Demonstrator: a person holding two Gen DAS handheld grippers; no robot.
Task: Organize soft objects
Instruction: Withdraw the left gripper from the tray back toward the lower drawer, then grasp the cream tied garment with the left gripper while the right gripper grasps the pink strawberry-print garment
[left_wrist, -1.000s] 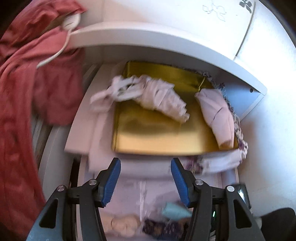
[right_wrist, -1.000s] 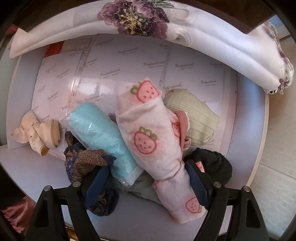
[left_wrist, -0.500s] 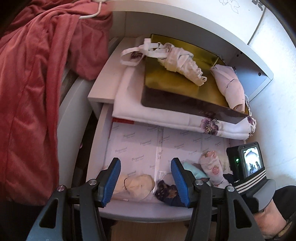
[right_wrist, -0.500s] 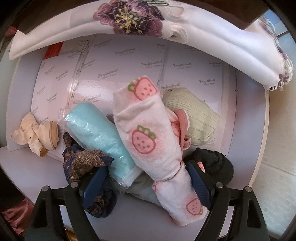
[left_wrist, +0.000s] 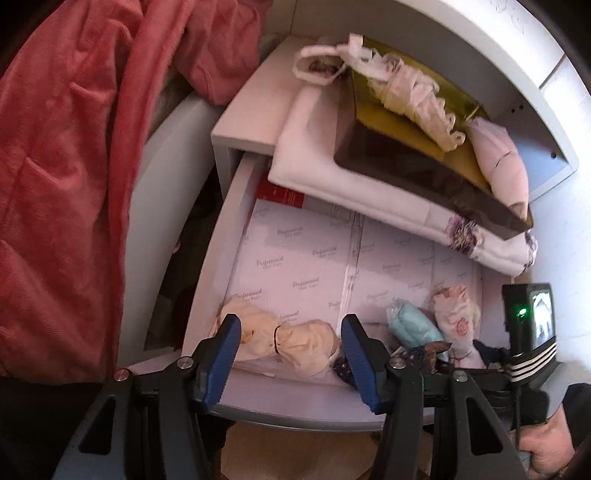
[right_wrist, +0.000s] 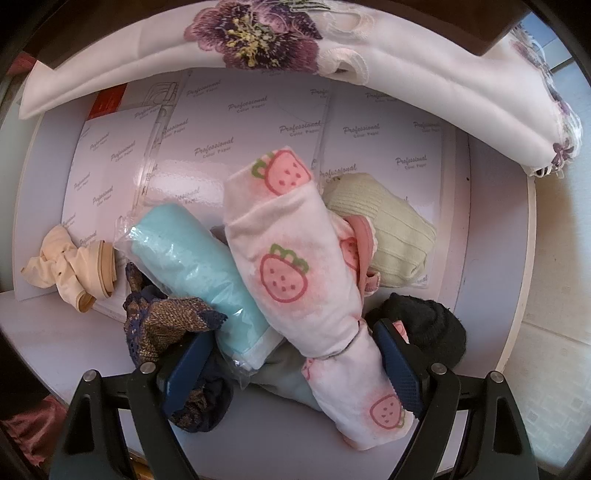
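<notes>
An open white drawer (left_wrist: 295, 410) lined with printed paper holds a heap of soft rolls. My left gripper (left_wrist: 291, 332) hangs open over a cream tied bundle (left_wrist: 284, 343), which shows between its blue fingers without being pressed. In the right wrist view my right gripper (right_wrist: 291, 358) points straight down, open wide. It straddles the near ends of a strawberry-print roll (right_wrist: 295, 266) and a light blue roll in plastic (right_wrist: 199, 258). Around them lie a pale green knit (right_wrist: 384, 225), a black sock (right_wrist: 424, 325) and a dark blue and brown patterned cloth (right_wrist: 166, 317). The cream bundle (right_wrist: 70, 269) lies apart at the left.
Above the drawer a gold box (left_wrist: 417, 147) rests on a folded white floral cloth (left_wrist: 369, 195); two pale rolled cloths lie on the box. A red garment (left_wrist: 66, 184) hangs at the left. A hand (left_wrist: 546, 450) holds the right gripper's body at the drawer's right.
My left gripper has swung away from the shelf and down over the drawer, so the cream bundle now sits between its fingers. The right gripper's jaws stand slightly wider; it stayed in place.
</notes>
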